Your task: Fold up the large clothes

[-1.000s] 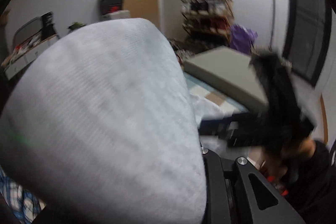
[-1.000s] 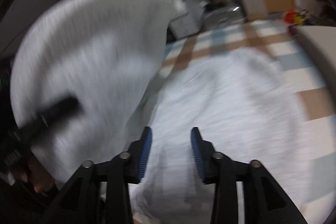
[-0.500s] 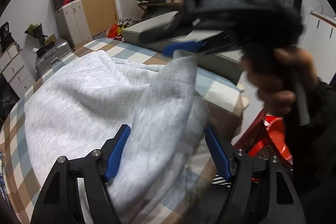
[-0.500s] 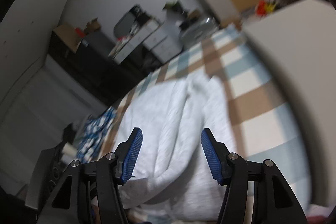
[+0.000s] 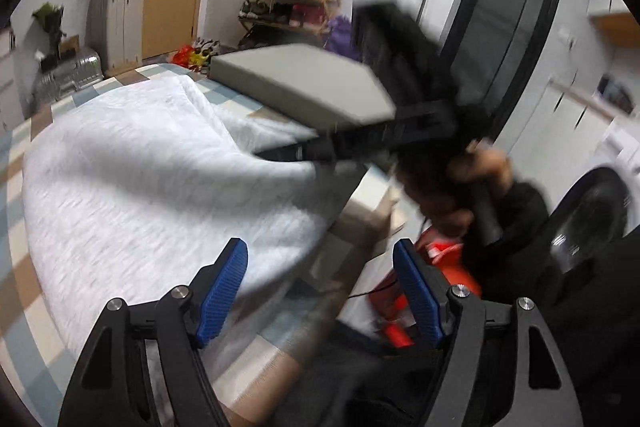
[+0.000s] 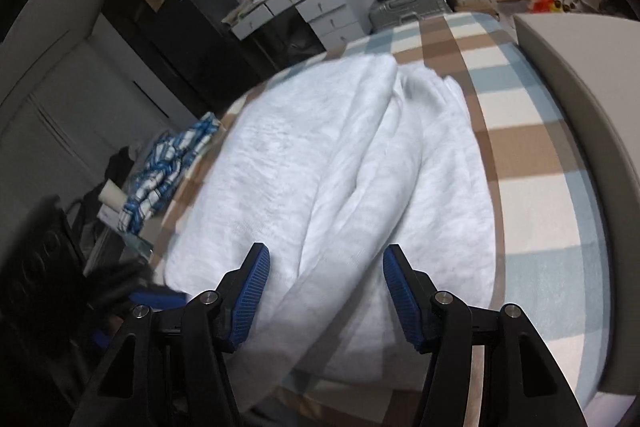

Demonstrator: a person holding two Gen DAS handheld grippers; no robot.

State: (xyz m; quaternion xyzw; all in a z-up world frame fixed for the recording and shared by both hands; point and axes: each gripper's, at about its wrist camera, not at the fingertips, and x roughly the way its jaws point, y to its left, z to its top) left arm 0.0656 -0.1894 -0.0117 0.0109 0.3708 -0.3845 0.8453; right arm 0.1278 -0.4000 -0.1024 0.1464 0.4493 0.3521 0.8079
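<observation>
The white garment [image 6: 348,163] lies in a rumpled heap on the checked bedcover [image 6: 532,155], with long folds running from the near edge toward the far end of the bed. A grey pad [image 6: 580,67] sits on the bed just beside it.

Right gripper [image 6: 326,291]: jaws stand wide apart with nothing between the blue pads [image 6: 400,291]. In the right wrist view the garment lies ahead of and below the open jaws, its near edge passing under the gap between them; contact cannot be confirmed.

Left gripper [image 5: 320,291]: jaws also spread wide, holding nothing. In the left wrist view the garment [image 5: 160,179] lies ahead and to the left, its near corner just beyond the left pad [image 5: 224,287]; the gap itself looks past the bed edge toward a red object [image 5: 440,267] on the floor.

The right gripper appears blurred in the left wrist view [image 5: 360,143], above the garment's far right edge. Whether it touches the cloth cannot be told from that view.

A blue-and-white checked cloth [image 6: 168,167] lies at the far left side of the bed, apart from the garment.
</observation>
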